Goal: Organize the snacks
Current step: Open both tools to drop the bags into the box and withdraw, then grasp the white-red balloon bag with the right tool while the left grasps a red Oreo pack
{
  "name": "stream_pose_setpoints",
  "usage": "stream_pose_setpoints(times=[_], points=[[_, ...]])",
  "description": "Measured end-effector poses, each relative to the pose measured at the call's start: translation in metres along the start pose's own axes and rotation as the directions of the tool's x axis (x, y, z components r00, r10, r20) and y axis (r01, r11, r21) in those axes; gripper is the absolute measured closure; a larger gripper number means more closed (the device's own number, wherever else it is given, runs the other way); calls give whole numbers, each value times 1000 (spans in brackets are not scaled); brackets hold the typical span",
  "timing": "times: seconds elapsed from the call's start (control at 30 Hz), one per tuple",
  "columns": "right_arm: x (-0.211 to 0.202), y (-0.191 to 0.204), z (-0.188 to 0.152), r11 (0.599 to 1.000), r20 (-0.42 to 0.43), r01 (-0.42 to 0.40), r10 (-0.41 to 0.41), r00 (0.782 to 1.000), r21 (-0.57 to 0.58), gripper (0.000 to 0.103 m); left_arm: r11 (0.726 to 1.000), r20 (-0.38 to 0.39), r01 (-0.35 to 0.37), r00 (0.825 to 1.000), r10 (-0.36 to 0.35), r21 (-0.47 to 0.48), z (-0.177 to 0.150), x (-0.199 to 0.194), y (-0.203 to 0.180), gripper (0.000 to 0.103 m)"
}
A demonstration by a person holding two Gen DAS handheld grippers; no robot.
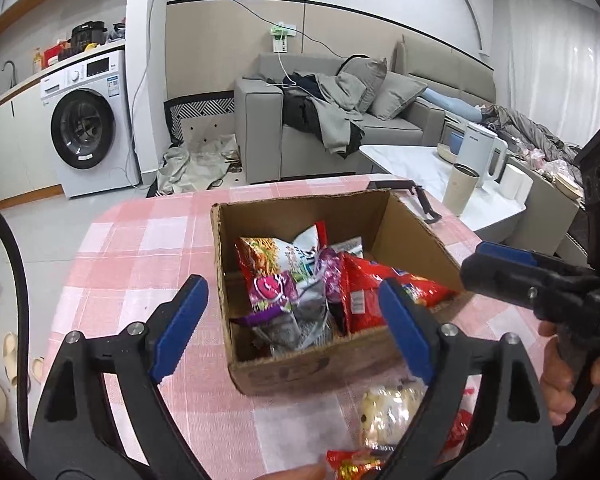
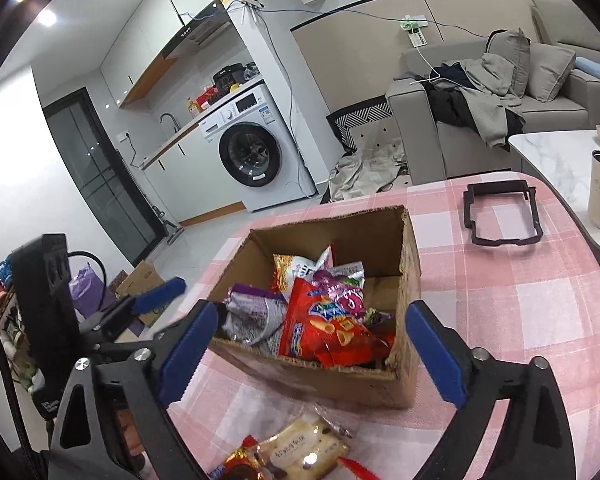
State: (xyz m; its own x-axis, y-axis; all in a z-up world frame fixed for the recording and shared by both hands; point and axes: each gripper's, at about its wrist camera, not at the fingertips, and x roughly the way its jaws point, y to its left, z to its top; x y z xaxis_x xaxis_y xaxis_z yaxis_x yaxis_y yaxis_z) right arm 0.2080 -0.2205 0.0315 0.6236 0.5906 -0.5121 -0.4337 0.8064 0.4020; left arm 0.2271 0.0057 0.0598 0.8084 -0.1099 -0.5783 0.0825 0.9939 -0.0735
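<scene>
Gaping empty, both grippers' jaws flank the cardboard box (image 1: 312, 368) of snack packets (print unreadable).

Left gripper (image 1: 292, 328) tilted downward, jaws spread wide, empty. Right gripper (image 2: 312, 352) likewise angled down, jaws wide apart (nothing gripped), hand (image 1: 568, 376) wrapped around handle.

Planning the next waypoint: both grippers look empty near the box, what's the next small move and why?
Probably lower the right gripper onto the pale clear-wrapped snack packet lying on the pink checked tablecloth, just in front of the brown cardboard box. Both grippers, including the left gripper, are open and empty, and that packet is still outside the box.
</scene>
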Motion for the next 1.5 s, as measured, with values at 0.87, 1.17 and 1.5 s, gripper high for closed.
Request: stream_pose_setpoints(times=[0.87, 1.17, 1.5], points=[[-43, -5, -70, 998, -87, 50, -52, 995, -29, 1, 999, -23, -31, 999, 30, -23, -77, -76, -2, 1], [-36, -10, -86, 994, -126, 84, -92, 988, -67, 1, 1000, -61, -21, 998, 21, -6, -88, -68, -11, 1], [-25, -2, -96, 980, -179, 109, -139, 974, -169, 1, 999, -145, -9, 989, 15, 38, -102, -50, -27, 1]])
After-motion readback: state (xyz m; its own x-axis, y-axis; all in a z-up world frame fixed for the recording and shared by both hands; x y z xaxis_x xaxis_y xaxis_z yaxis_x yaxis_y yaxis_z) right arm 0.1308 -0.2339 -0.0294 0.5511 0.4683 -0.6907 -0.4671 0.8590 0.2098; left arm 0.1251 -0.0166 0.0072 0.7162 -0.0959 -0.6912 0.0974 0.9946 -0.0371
